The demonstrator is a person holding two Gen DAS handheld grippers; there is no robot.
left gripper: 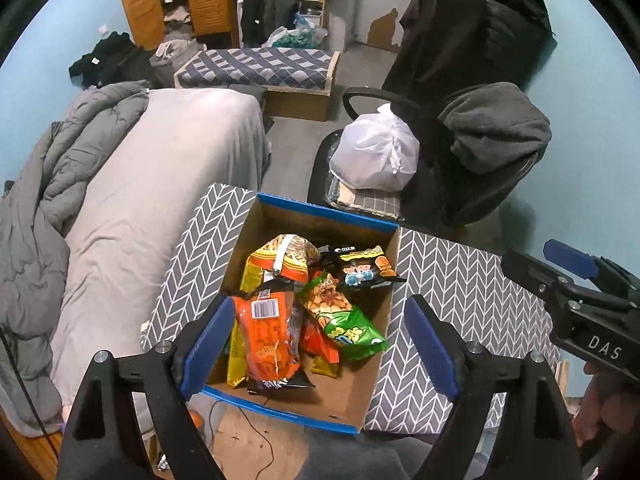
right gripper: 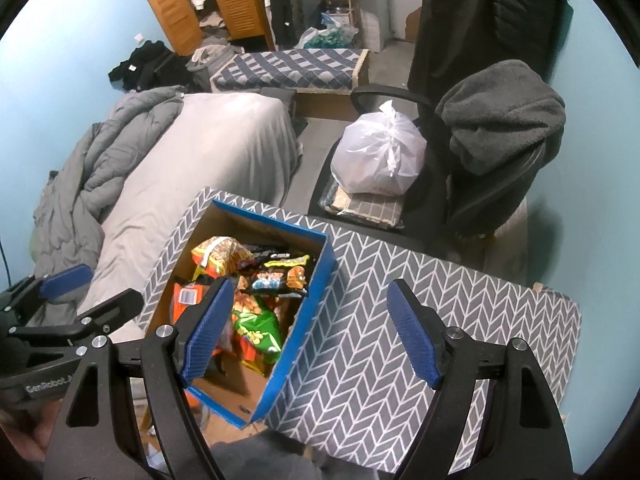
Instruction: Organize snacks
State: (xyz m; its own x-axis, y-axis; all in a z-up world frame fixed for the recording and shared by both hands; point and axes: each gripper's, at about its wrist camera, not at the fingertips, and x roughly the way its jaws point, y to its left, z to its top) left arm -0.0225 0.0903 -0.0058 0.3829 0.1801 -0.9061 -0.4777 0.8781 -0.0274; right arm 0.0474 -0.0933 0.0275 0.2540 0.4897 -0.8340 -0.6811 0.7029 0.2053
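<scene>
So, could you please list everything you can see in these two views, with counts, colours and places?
Cardboard box: one, brown with blue rim, open on the patterned table.
Snack bags: several in the box; orange bag at left, green bag in the middle, black bag at the far right, yellow-red bag behind.
Table: one, grey with white chevrons.
White plastic bag: one, tied, on the chair seat.
Office chair: one, black, draped with dark clothes.
Bed: one, grey sheet and duvet, left.
Wardrobe: orange-brown, far wall.
Left gripper: black with blue pads, open above the box.
Right gripper: same, open over the table.
</scene>
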